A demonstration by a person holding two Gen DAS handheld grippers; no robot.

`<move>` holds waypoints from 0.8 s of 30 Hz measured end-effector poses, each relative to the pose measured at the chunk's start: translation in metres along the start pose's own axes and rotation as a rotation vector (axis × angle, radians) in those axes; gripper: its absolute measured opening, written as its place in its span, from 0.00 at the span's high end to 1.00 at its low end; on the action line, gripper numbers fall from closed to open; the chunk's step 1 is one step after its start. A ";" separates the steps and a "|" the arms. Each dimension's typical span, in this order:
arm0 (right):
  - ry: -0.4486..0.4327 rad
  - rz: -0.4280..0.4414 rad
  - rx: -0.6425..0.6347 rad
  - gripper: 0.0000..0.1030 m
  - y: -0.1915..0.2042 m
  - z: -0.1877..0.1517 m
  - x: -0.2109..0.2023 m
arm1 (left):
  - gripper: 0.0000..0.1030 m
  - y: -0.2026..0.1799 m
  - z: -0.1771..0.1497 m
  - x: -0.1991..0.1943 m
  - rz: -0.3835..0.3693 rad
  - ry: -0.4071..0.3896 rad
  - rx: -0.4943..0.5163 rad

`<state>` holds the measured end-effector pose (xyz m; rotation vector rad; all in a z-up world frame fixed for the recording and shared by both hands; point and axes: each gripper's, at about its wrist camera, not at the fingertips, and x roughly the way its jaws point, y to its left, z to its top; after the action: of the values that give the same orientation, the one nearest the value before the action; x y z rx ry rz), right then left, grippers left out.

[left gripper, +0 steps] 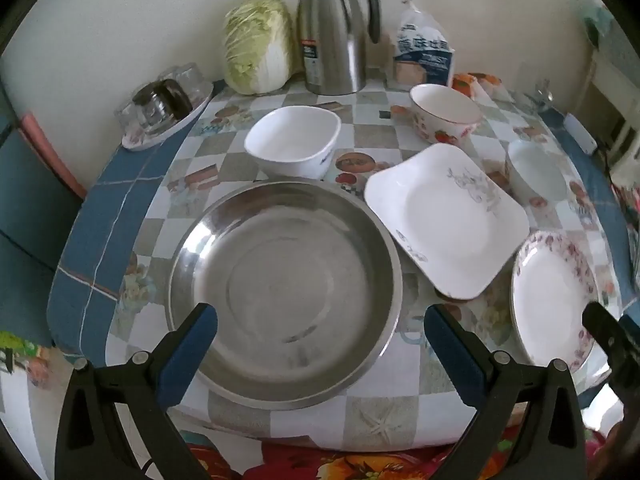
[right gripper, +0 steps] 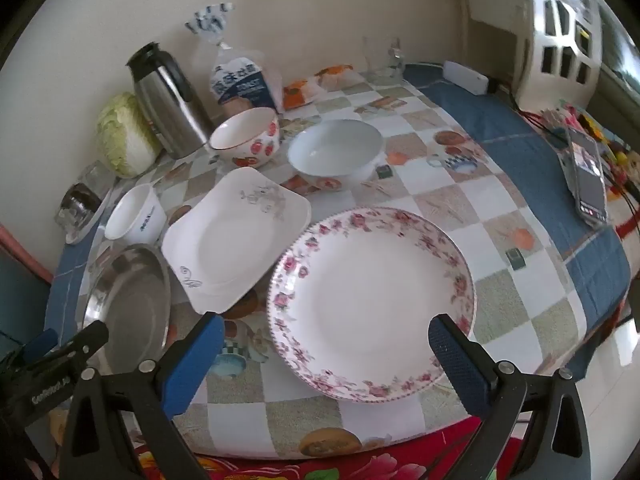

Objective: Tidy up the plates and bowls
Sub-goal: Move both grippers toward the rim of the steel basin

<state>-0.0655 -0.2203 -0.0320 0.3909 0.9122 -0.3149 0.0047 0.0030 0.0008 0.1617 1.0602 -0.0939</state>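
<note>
Nothing looks sorted yet: every dish lies singly on the bench (right gripper: pixel 452 208), none stacked or nested, so the whole job of organizing appears still ahead. The left gripper (left gripper: pixel 320 332) hangs over the near edge with its jaws spread as wide as they go and nothing between them, aimed down at the stainless steel basin (left gripper: pixel 284 292), which is empty. The right gripper (right gripper: pixel 324 340) is likewise fully spread and holds nothing, poised above the round rose-rimmed plate (right gripper: pixel 372 304), also bare. Between basin and round plate sits the square white plate (right gripper: pixel 236 240), its corner just beside the round plate's rim; whether they touch I cannot tell. Behind these stand three bowls, all empty as far as can be seen: a squarish white bowl (left gripper: pixel 292 142) just behind the basin, a strawberry-patterned bowl (right gripper: pixel 246 138) near the steel thermos jug (left gripper: pixel 336 28), and a pale blue-white bowl (right gripper: pixel 336 152) beside it. At the back are a napa cabbage (left gripper: pixel 256 56) and a bag of toast (right gripper: pixel 246 84); upturned glasses rest on a small tray (left gripper: pixel 200 108) at the left edge.
</note>
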 end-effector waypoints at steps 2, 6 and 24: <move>0.005 0.022 -0.003 0.00 0.006 0.007 -0.001 | 0.00 0.006 0.006 0.001 -0.004 0.002 -0.038; 0.010 0.053 -0.003 0.00 0.015 0.022 -0.001 | 0.00 0.019 0.021 0.001 -0.018 -0.003 -0.135; 0.047 0.178 -0.029 0.00 0.054 0.032 0.049 | 0.00 0.087 0.028 0.030 0.074 -0.061 -0.383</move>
<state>0.0083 -0.1920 -0.0438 0.4515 0.9203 -0.1297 0.0570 0.0833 -0.0048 -0.1475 0.9916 0.1706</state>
